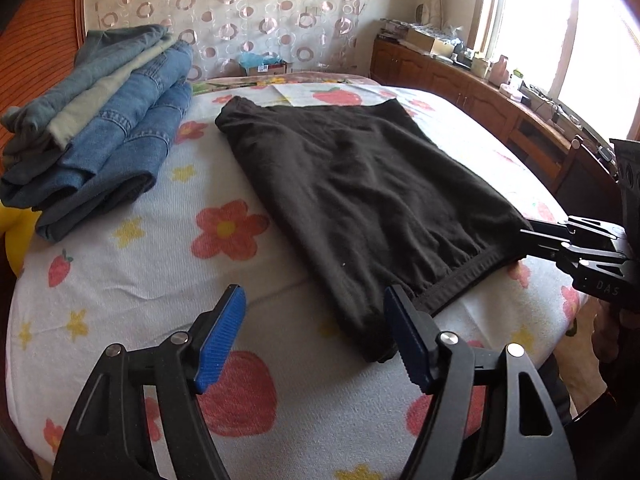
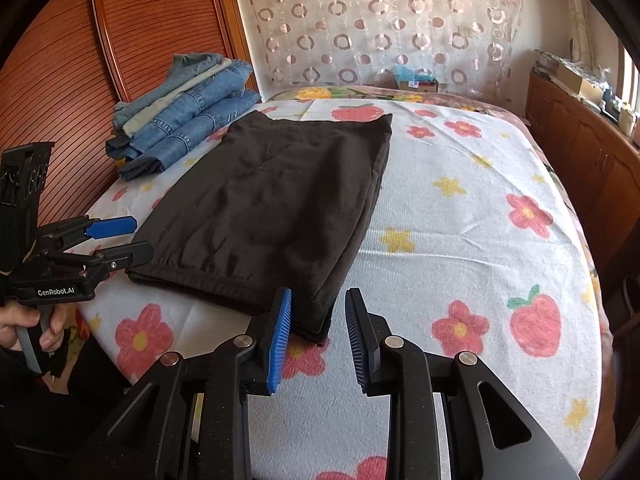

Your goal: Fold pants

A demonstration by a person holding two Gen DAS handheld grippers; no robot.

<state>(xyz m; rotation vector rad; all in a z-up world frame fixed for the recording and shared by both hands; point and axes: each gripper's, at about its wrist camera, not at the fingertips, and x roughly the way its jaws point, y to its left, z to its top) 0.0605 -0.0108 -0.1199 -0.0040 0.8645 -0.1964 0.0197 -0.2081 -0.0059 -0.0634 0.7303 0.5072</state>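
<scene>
Black pants (image 1: 360, 184) lie folded flat on the flowered bed sheet (image 1: 140, 264), with the elastic hem toward me. My left gripper (image 1: 316, 336) is open at the near left corner of the pants; its right pad (image 1: 404, 344) stands against the cloth edge and nothing is between the pads. From the right wrist the pants (image 2: 260, 208) lie ahead, with the left gripper (image 2: 134, 238) open at their left hem. My right gripper (image 2: 318, 328) is open, its pads on either side of the near right corner without pressing on it. It also shows at the hem's right end (image 1: 528, 234).
A stack of folded jeans (image 1: 104, 136) sits at the back left of the bed (image 2: 480, 220). A wooden cabinet (image 1: 460, 84) with clutter runs along the right under the window. A ribbed wooden panel (image 2: 80, 60) stands on the left. A hand (image 2: 24, 328) holds the left gripper's handle.
</scene>
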